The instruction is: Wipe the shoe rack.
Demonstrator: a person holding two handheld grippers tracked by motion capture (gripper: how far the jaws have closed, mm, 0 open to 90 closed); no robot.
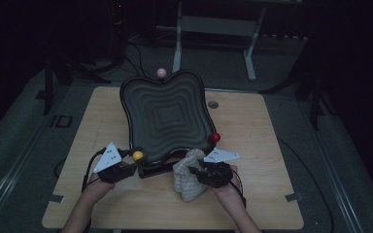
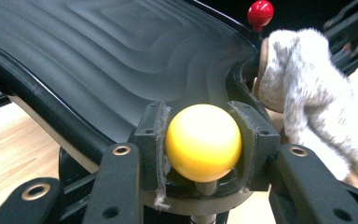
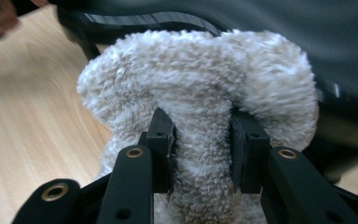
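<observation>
A dark ridged tray (image 1: pixel 165 114) with wavy edges is tilted up over a wooden table (image 1: pixel 252 131). It has ball knobs at its corners: a yellow one (image 1: pixel 138 156), a red one (image 1: pixel 215 138) and a pink one (image 1: pixel 161 72). My left gripper (image 1: pixel 132 160) is shut on the yellow knob (image 2: pixel 203 142), its pads pressing both sides. My right gripper (image 1: pixel 198 171) is shut on a fluffy beige cloth (image 1: pixel 188 177), which bunches above the jaws (image 3: pixel 200 107) against the tray's near edge. The red knob (image 2: pixel 260 13) and the cloth (image 2: pixel 307 93) lie beyond the left gripper.
A small round grommet (image 1: pixel 213 104) sits in the table near the tray's right side. Desk legs (image 1: pixel 177 43) and cables stand on the dark floor behind. A black base block (image 1: pixel 155 171) lies under the tray's near edge.
</observation>
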